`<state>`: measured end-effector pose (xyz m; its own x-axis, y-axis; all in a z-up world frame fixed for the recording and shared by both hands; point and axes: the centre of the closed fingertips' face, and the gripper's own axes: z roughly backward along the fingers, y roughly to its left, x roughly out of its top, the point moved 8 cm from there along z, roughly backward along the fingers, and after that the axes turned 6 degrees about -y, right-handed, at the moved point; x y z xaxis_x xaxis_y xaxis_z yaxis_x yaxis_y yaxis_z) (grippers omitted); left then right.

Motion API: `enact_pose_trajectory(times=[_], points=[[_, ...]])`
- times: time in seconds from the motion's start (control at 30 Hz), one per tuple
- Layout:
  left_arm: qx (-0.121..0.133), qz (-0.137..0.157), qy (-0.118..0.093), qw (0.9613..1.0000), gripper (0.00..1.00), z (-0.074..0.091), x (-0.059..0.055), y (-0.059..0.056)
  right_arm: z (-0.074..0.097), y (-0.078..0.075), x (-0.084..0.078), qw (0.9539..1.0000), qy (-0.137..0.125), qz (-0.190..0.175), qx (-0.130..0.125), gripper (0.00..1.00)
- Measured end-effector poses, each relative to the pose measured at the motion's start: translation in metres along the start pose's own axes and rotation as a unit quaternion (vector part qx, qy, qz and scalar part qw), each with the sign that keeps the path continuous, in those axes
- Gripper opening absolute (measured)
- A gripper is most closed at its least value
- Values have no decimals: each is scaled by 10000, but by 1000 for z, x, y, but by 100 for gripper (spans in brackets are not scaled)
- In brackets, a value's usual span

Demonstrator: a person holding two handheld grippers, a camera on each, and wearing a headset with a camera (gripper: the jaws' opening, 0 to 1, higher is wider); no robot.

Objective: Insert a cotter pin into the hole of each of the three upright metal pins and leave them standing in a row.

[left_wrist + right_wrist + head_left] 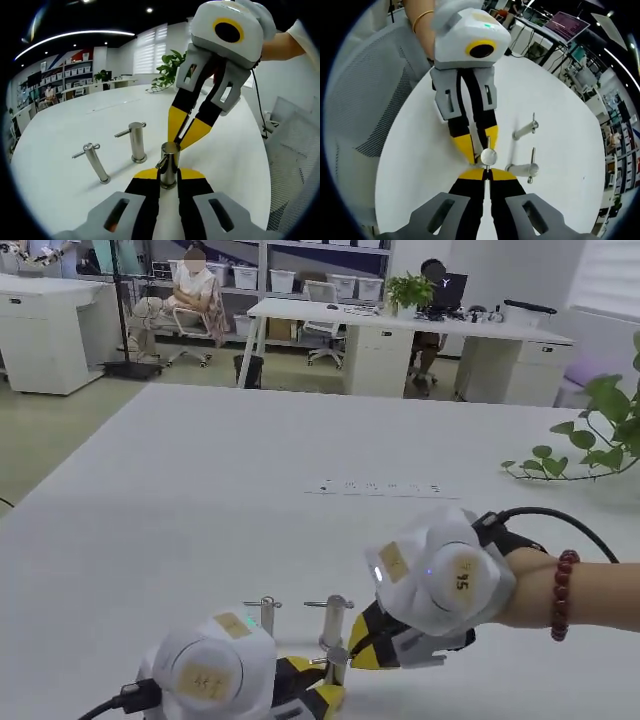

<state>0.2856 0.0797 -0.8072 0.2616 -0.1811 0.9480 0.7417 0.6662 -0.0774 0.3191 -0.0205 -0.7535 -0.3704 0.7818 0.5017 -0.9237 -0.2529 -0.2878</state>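
L tool [169, 174] is pressing its jaws onto the lower shank of the third metal pin [170, 156], holding it upright on the worktop [300, 460]. R tool [488, 174] is meeting it from the opp. side, jaws squeezed nearly together, pinching what I'm reading as the cotter pin [316, 604] right at the pin's head. That cotter is showing as a thin bar across the head, so it's prob. part-way through the hole; can't tell how far. Just beside are standing the middle pin [137, 142] and, further along, the far pin [95, 164], each already carrying a cotter. Handling: the metal pin is looking stiff, smooth and tall on a small foot, so prob. slippery & easy to tip. Hold it low on the shank, as L tool is doing. The cotter is looking thin & light, likely bending if squeezed mid-length, so take it at the outer end and push straight along the hole. Left gripper view is giving a side-on look at all three pins; the far pin is seeming to lean there, maybe just the lens. Right gripper view is looking down on the pin's round top, w/ the hole hidden. Head view is showing L tool's body covering part of the row.
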Motion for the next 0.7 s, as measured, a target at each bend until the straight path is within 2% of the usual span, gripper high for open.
enact_pose_trajectory(times=[0.17, 0.23, 0.37, 0.63, 0.7], points=[[25, 144, 55, 9999, 11, 0, -4, 1, 0, 1, -1, 9989, -65, -457, -45, 4], [48, 234, 17, 9997, 11, 0, -6, 1, 1, 2, -1, 9987, -97, -495, -67, 4], [68, 157, 42, 9998, 11, 0, -6, 0, 5, 1, -3, 9969, -140, -758, -137, 11], [111, 133, 82, 9998, 11, 1, -6, -1, 11, 2, -5, 9962, -149, -840, -164, 9], [119, 147, 86, 9998, 11, 1, -6, -1, 10, 3, -4, 9965, -183, -806, -151, 5]])
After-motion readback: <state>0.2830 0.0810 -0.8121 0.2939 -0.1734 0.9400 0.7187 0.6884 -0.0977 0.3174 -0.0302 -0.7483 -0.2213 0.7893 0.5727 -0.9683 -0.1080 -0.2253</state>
